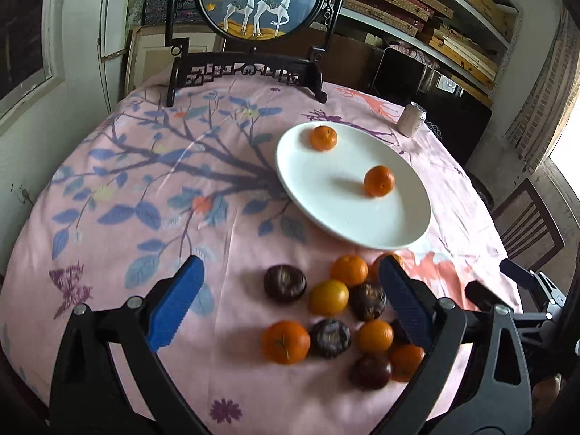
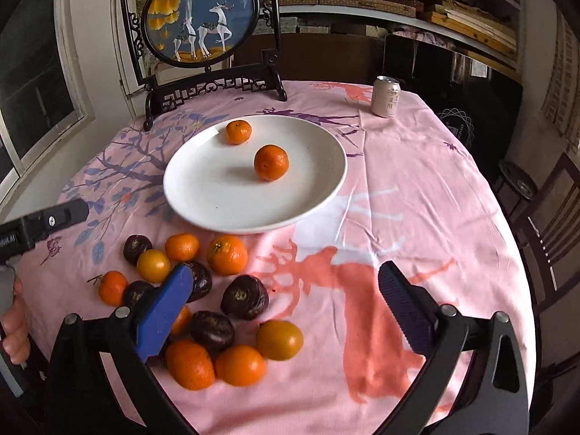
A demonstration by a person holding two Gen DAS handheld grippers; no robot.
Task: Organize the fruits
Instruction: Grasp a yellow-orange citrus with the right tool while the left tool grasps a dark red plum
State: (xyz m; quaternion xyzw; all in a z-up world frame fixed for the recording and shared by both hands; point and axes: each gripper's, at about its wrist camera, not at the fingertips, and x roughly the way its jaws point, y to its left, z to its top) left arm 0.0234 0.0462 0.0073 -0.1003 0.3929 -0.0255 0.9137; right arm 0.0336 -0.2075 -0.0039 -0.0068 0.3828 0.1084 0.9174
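A white plate [image 1: 326, 195] [image 2: 203, 188] lies on the pink cloth and holds two oranges [image 1: 379, 181] [image 2: 271, 162], the other at its far rim [image 1: 323, 138] [image 2: 238, 132]. Nearer me lies a loose heap of oranges [image 1: 285, 342] [image 2: 227, 255] and dark purple fruits [image 1: 285, 283] [image 2: 245, 297]. My left gripper [image 1: 290, 273] is open and empty, hovering above the heap. My right gripper [image 2: 284, 277] is open and empty, its left finger [image 2: 163, 311] over the heap's edge.
A drink can [image 1: 410, 119] [image 2: 385, 96] stands at the far right of the table. A framed deer picture on a dark stand [image 1: 253, 69] [image 2: 203, 36] stands at the far edge. A dark chair [image 2: 551, 224] is to the right.
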